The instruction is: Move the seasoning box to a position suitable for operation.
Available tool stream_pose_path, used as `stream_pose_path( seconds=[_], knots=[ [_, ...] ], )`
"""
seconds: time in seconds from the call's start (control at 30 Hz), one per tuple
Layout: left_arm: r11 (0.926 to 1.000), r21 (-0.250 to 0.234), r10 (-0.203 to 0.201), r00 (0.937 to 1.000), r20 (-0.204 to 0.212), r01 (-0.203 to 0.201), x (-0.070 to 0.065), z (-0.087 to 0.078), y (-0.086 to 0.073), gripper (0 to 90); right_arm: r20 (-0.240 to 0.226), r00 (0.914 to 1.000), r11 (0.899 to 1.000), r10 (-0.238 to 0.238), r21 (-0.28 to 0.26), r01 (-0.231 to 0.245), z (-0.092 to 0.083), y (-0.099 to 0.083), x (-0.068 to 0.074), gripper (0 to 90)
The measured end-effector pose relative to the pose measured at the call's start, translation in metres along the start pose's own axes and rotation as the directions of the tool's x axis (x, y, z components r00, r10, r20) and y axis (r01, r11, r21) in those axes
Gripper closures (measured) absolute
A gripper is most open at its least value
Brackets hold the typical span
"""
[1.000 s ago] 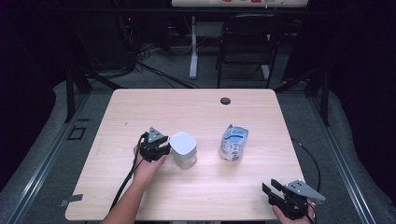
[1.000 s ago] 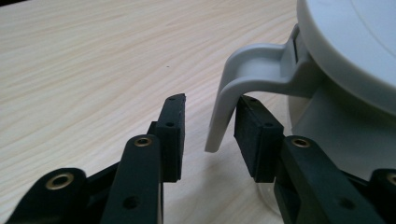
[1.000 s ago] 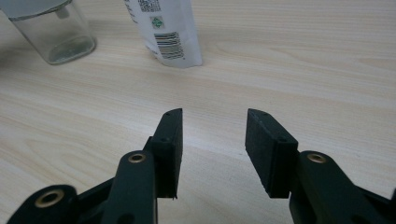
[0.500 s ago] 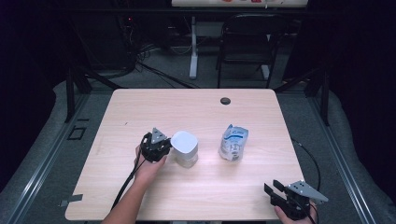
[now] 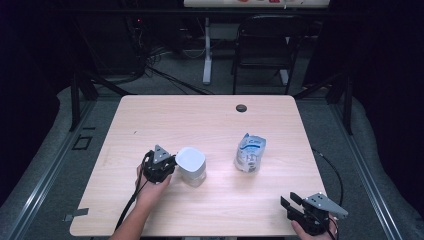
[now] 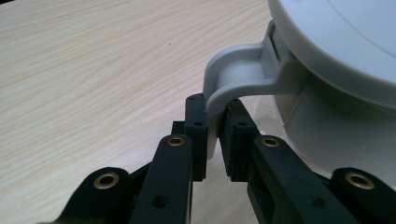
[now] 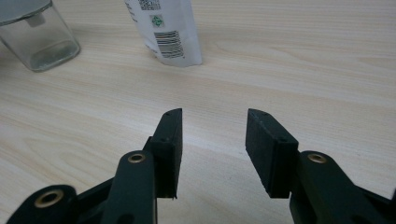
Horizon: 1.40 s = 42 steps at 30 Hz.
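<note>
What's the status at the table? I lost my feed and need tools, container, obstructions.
Left tool just closed on the jug handle. Right tool open, idle near the table edge. Pouch stands apart from the jug; nothing blocking.

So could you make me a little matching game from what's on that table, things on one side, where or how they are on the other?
Things:
1. jug
2. pouch
3. right gripper
4. left gripper

States:
a. open, holding nothing
b. standing right of the jug
c. held by its handle
d. shut on a white handle

Pairs: 1-c, 2-b, 3-a, 4-d
</note>
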<state>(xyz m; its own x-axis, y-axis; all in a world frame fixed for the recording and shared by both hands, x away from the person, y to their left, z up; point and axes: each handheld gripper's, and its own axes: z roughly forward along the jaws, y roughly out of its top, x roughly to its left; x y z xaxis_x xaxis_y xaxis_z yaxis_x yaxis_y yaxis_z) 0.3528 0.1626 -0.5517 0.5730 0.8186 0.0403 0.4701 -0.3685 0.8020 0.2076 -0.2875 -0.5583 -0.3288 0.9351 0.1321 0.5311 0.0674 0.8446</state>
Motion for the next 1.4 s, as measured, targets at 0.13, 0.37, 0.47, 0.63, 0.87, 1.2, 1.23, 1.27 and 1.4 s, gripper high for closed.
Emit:
stream_pose_path(
  seconds=[0.13,0.37,0.47,0.63,0.87,1.2,1.23,1.27,1.4],
  knots=[
    [0.9999,0.000,-0.013,0.9999,-0.008,0.013,-0.002,-0.010,-0.007,82.4,-0.004,1.0000,1.000,-0.007,-0.006,0.007,0.001,0.001,0.001,56.7],
    [0.9999,0.010,-0.013,0.9999,-0.012,0.013,-0.006,-0.026,-0.017,82.5,-0.011,0.9998,1.000,-0.016,-0.007,0.016,0.001,0.002,0.005,56.7],
    [0.9999,0.007,-0.013,0.9998,-0.014,0.013,-0.009,-0.032,-0.022,82.5,-0.010,0.9997,1.000,-0.022,-0.002,0.022,0.001,0.003,0.005,56.7],
    [0.9996,0.014,-0.022,0.9996,-0.016,0.022,-0.016,-0.041,-0.029,82.5,-0.013,0.9997,1.000,-0.020,-0.008,0.020,0.002,0.003,0.007,56.7],
    [0.9991,0.018,-0.038,0.9980,-0.050,0.039,-0.026,-0.056,-0.039,82.5,-0.012,0.9996,1.000,-0.026,0.000,0.026,0.002,0.003,0.009,56.7],
    [0.9971,0.007,-0.076,0.9954,-0.059,0.076,-0.032,-0.069,-0.050,81.7,-0.019,0.9992,0.999,-0.034,0.004,0.034,0.006,0.002,0.014,56.4],
    [0.9968,0.000,-0.080,0.9954,-0.053,0.080,-0.032,-0.070,-0.051,81.3,-0.019,0.9992,0.999,-0.036,0.007,0.036,0.006,0.002,0.015,56.3],
    [0.9970,-0.002,-0.078,0.9959,-0.047,0.078,-0.032,-0.071,-0.052,81.1,-0.021,0.9990,0.999,-0.040,0.005,0.040,0.006,0.002,0.016,56.1],
    [0.9990,0.007,-0.043,0.9988,-0.022,0.043,-0.036,-0.076,-0.055,75.1,-0.031,0.9978,0.998,-0.059,0.015,0.060,0.006,0.005,0.022,55.3]
  ],
)
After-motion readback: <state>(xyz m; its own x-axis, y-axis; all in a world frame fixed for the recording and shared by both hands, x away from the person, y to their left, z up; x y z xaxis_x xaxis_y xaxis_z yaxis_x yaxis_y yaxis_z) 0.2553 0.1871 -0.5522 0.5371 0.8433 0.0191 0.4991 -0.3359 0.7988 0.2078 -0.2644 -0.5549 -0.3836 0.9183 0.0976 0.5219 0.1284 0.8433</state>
